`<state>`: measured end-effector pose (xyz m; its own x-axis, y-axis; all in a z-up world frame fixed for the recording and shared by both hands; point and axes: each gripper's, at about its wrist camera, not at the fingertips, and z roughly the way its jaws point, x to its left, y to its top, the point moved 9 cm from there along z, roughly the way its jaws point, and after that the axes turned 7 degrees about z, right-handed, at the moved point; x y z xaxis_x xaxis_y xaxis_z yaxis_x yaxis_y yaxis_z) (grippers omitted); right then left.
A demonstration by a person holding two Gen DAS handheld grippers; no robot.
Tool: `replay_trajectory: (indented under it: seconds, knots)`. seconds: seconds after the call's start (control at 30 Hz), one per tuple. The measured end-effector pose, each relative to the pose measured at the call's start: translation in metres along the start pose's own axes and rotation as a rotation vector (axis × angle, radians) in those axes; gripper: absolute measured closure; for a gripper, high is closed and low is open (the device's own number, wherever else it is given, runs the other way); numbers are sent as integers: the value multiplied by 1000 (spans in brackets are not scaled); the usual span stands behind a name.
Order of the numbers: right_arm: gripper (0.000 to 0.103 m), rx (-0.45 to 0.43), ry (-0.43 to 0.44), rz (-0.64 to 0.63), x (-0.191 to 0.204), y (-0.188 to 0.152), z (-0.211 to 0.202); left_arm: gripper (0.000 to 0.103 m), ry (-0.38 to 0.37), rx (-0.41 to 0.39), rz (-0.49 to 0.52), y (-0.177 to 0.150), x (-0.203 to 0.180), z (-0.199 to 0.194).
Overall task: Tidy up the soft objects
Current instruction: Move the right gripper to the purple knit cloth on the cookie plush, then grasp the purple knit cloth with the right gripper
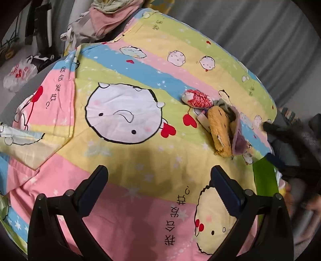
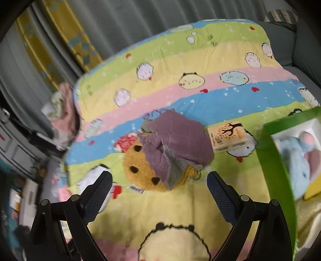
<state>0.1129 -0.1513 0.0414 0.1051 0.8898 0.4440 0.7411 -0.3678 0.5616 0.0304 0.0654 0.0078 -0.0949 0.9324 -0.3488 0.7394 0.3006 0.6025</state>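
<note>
A yellow plush toy [image 2: 140,170] with dark spots lies on the cartoon-print quilt [image 2: 180,84], half covered by a purple cloth [image 2: 176,138]. A red-and-white soft item [image 2: 125,143] lies just behind it. My right gripper [image 2: 159,178] is open and empty, just in front of the plush. In the left wrist view the same plush [image 1: 218,128], purple cloth [image 1: 238,140] and red-and-white item [image 1: 197,98] lie to the right. My left gripper [image 1: 159,174] is open and empty over bare quilt [image 1: 120,60].
A green box [image 2: 274,160] at the right holds a light blue plush [image 2: 295,168]; its edge shows in the left wrist view [image 1: 264,178]. A small tissue pack [image 2: 226,136] lies beside the purple cloth. Folded clothes [image 1: 108,18] sit at the quilt's far end. Grey curtains hang behind.
</note>
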Motion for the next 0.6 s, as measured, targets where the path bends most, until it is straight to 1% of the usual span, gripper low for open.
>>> replay_trajectory:
  seconds: [0.03,0.1,0.17,0.2,0.23,0.3,0.37,0.4,0.43,0.47,0.53,0.6]
  knots:
    - [11,7,-26,-13,1,-1,10,1,7,0,-8,-1,3,-1]
    - [12,6,-61,-30,-1,4,28,1,17,2,-24,-1,9,-2]
    - [12,8,-88,-26,-9,12,47,1,5,8,-33,-1,8,-1]
    - [12,20,-97,-30,-12,16,55,1,-12,12,-34,-1,6,-1]
    - [12,32,-107,-45,-14,18,64,1,-23,14,-32,-1,4,-1]
    - [12,24,-128,-79,-19,23,77,1,-29,12,-30,0,2,-1]
    - [28,31,-149,-85,-26,21,89,1,-20,23,-26,0,3,3]
    - [51,44,-145,-75,-29,20,95,1,-23,34,-22,0,2,5]
    - [59,57,-134,-67,-31,20,99,1,-29,38,-21,0,1,6]
    - [61,78,-114,-46,-36,18,103,1,-34,38,-23,1,1,7]
    - [86,73,-91,-13,-42,20,101,1,-38,36,-24,1,0,6]
    - [87,62,-91,-6,-46,25,92,1,-43,38,-8,1,-1,5]
